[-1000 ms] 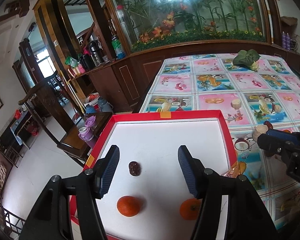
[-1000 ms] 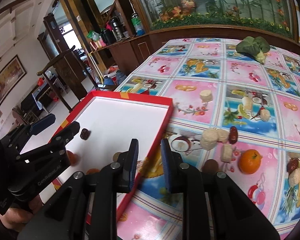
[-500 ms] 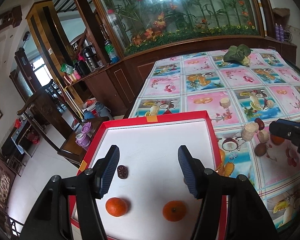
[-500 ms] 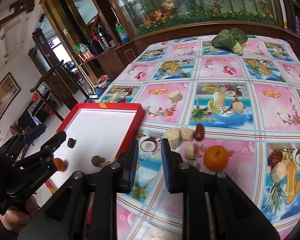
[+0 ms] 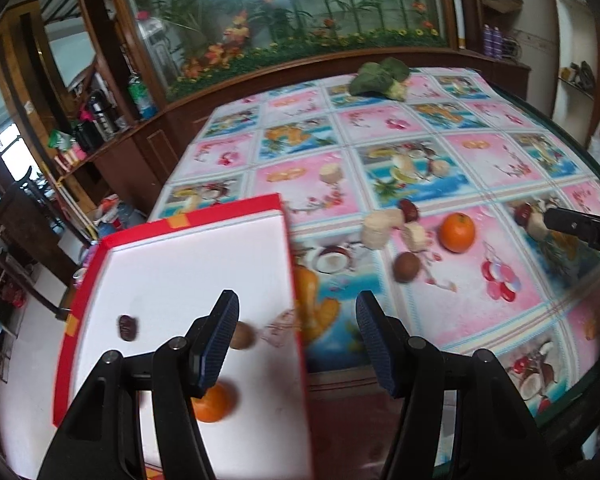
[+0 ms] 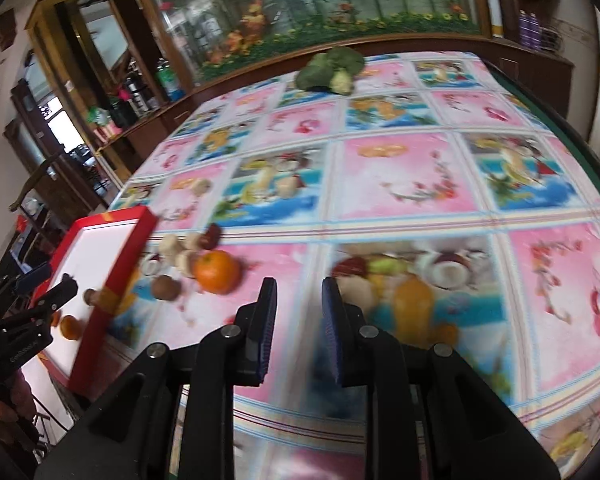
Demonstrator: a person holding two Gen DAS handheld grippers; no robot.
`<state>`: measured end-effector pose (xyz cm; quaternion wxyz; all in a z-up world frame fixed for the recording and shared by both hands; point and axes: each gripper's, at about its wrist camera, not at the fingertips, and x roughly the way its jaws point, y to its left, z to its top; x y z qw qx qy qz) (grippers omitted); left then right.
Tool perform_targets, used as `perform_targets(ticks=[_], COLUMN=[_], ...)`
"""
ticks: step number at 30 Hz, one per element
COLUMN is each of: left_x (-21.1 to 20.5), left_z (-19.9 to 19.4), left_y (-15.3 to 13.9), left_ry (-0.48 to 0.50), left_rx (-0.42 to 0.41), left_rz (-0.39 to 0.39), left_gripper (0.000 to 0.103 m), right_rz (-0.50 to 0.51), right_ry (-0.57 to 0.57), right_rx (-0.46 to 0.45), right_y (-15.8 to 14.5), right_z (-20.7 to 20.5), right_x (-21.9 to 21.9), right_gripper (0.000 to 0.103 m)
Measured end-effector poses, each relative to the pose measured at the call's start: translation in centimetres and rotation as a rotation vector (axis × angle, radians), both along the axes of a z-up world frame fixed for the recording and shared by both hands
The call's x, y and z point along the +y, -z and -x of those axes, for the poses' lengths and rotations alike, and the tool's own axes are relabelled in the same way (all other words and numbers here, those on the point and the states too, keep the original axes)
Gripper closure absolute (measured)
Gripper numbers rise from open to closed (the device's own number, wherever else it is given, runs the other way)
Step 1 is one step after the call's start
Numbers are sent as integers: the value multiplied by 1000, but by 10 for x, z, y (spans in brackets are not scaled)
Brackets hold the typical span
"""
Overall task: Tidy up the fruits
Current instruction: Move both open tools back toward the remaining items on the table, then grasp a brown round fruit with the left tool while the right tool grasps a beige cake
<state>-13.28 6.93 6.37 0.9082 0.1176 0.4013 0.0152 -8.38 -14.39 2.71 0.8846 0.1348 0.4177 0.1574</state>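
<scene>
Fruit-print plastic tablecloth [image 5: 380, 136] covers table before glass-fronted planter of artificial flowers [image 5: 284, 12]; red-rimmed white shallow tray [image 5: 188, 256] at near left edge, holding dark date [image 5: 128, 327], small brown round fruit [image 5: 242, 336], orange mandarin [image 5: 214, 402]; second mandarin [image 5: 457, 233], brown fruit [image 5: 407, 267], pale cut chunks [image 5: 376, 230] on cloth right of tray; left gripper [image 5: 296, 344] spread, empty, over tray's right rim; right gripper [image 6: 298, 330] nearly pressed together, empty, right of mandarin.

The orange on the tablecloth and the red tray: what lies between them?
In the left wrist view, pale cut chunks, a dark red date and a brown round fruit lie between orange and red tray.
</scene>
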Motion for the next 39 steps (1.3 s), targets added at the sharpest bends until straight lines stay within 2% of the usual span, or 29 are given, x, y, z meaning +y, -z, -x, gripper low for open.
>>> perform_targets(ticks=[5,14,16,17,18,21,26,28,31,34,39], left_x=[-14,-12,-12,-12,-12,-14,-16,-18,-25,-32,-37], left_z=[4,3,2,2,2,-1,-8,-13,-23,-32,-48], left_y=[6,7,7,7,7,8,7,7,12,19,31], left_ry=[40,32,33,33,35,43,60,68,82,94,76], left_rx=[27,39,38,39,40,50,68,77,104,145,177], left_rz=[4,30,33,33,34,49,83,87,95,107,113], left_gripper=[42,42,42,42,42,42,42,42,42,42,42], right_rz=[16,48,63,64,52,26,60,97,147,192,158], right_ry=[-9,3,6,5,0,-3,-3,-15,-26,-37,-39], right_rx=[17,19,25,33,38,41,58,81,84,72,80], right_y=[9,14,16,17,18,19,18,21,22,21,22], right_z=[-1,-6,-6,-6,-6,-8,-19,-23,-23,-22,-22], right_x=[-5,-6,-6,-7,-8,-7,-1,5,11,16,10], right_gripper=[78,78,70,59,57,57,57,60,75,76,76])
